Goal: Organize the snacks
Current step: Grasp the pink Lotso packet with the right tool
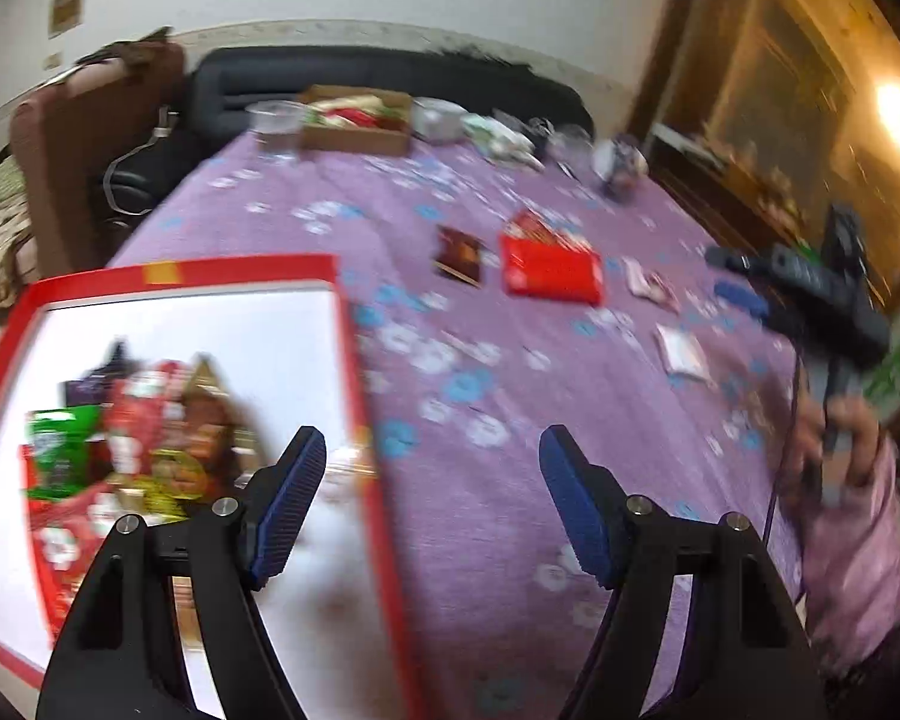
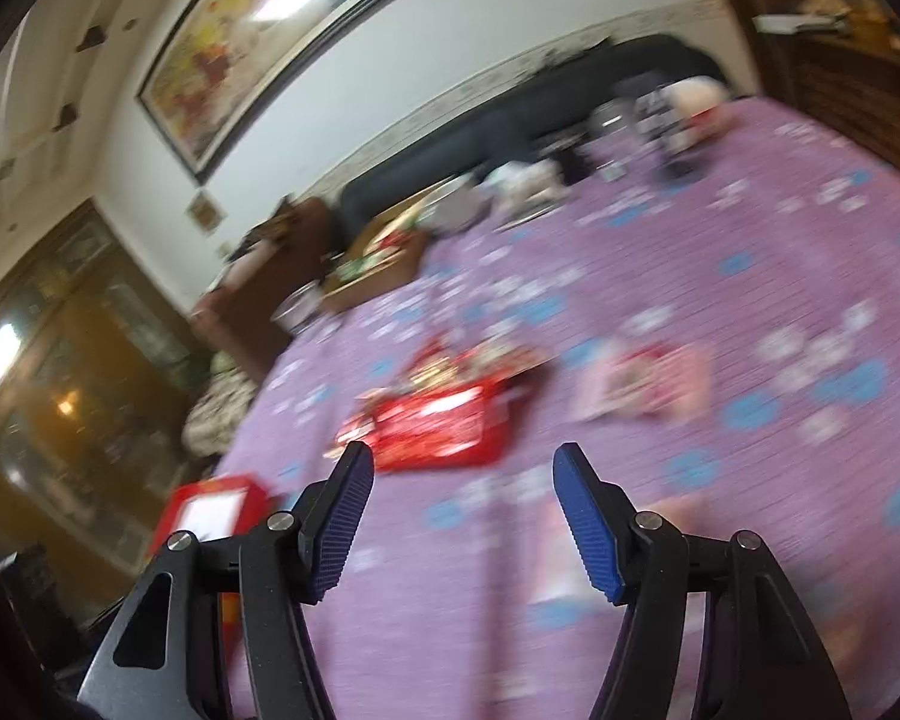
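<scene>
I am looking across a large table covered in a purple cloth printed with blue and white flowers [image 1: 498, 540]. At its near left corner a wide, shallow box with a red rim and white floor [image 1: 354, 360] is sitting, and a blurred heap of snack packets in green, red and gold wrappers [image 1: 144, 444] is lying inside it, towards its left side.

I am holding my left gripper [image 1: 432, 504], black with blue ribbed pads, above the box's right rim; its jaws are spread wide and carrying nothing.

My right gripper [image 2: 463, 519] is hovering over the cloth with its jaws likewise parted and empty. In the left wrist view it is showing as a dark blurred shape at the table's right edge.

Towards the middle of the table a flat red snack packet [image 1: 551, 271] is lying on the cloth, well apart from the box. Just to its left a small dark brown packet [image 1: 459, 255] is lying, and to its right, small pale packets [image 1: 651, 288], too blurred to identify.

At the far edge a brown cardboard box [image 1: 354, 120] is standing beside a clear plastic cup [image 1: 276, 126].
</scene>
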A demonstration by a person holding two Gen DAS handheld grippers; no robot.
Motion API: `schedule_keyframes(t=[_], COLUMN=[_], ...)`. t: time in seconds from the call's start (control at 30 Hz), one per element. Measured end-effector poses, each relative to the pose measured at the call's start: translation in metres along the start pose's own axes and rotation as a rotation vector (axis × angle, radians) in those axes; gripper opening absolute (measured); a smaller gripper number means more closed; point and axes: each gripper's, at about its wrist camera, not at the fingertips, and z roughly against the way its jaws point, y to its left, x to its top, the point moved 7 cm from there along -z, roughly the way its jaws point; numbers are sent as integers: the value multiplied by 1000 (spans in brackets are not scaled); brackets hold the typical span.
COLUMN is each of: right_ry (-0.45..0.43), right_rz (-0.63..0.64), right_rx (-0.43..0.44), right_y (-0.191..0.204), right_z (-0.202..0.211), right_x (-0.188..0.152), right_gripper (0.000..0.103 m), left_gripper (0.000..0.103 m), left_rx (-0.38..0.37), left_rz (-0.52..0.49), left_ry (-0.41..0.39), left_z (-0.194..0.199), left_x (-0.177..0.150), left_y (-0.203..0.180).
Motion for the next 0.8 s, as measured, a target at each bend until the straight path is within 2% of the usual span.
schedule_keyframes(t=[0.1, 0.17, 0.3, 0.37, 0.47, 0.57, 0.6, 0.73, 0.8], right_ry=[39, 80, 184, 188, 149, 187, 175, 260, 290], right_rz=[-7, -24, -38, -11, 24, -11, 9, 29, 79], right_rx=[-56, -55, -31, -39, -70, -47, -42, 63, 63], right_y=[-41, -57, -65, -64, -67, -78, -77, -69, -64], right_z=[-5, -15, -55, -73, -87, -99, -98, -96, -95], right_x=[23, 33, 40, 47, 52, 43, 42, 31, 26], right_gripper=[68, 68, 68, 68, 69, 68, 69, 71, 71], left_gripper=[74, 74, 74, 74, 74, 74, 74, 74, 74], left_rx=[-22, -39, -44, -46, -39, -40, -44, -63, -63], left_rz=[-41, -74, -146, -177, -205, -206, -202, -194, -203], left_ry=[49, 84, 123, 138, 158, 182, 190, 221, 222], left_z=[-12, -20, -25, -26, -30, -38, -42, -52, -53], left_x=[-7, -12, -20, -22, -24, -25, -25, -26, -25], left_y=[-22, -38, -60, -67, -72, -76, -79, -90, -96])
